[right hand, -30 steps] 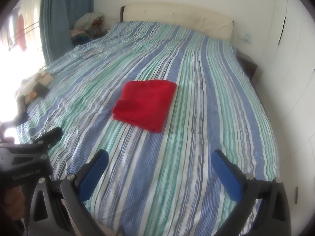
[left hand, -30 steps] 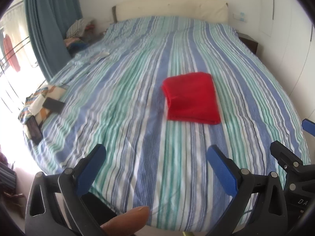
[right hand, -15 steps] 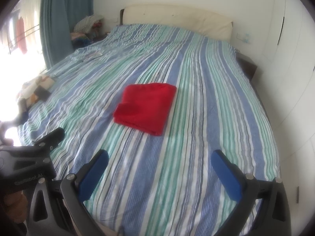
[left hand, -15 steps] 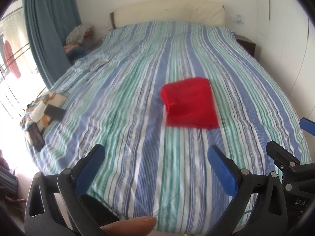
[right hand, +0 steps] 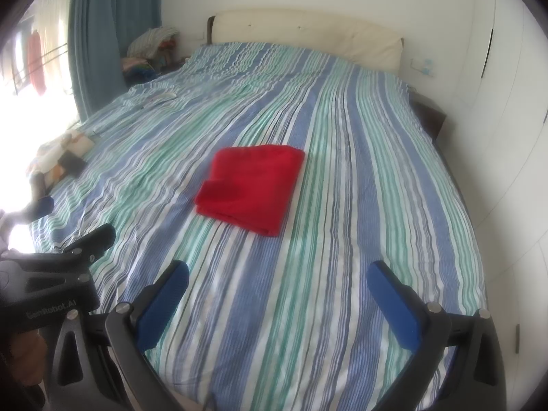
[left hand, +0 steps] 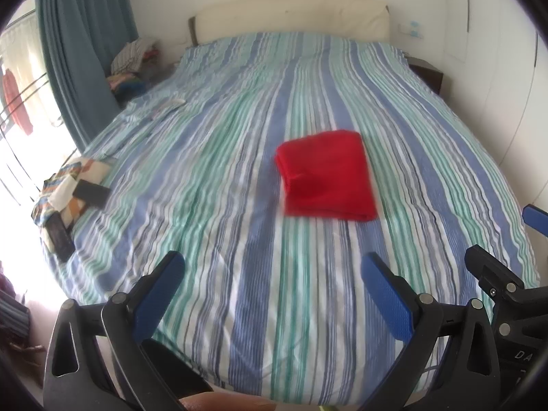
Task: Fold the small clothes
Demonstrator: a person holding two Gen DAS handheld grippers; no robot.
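The red cloth lies apparently already folded mid-bed, well beyond both empty, spread tools, left tool and right tool, so reach in level and pinch only edges if tidying.

Left gripper hangs over the foot end of the bed, jaws spread wide, blue pads apart with nothing between them. Right gripper sits level just beside it, off to its right, over the same foot end, jaws equally wide and empty. Both point up the bed toward the headboard. A fingertip shows under the left gripper.
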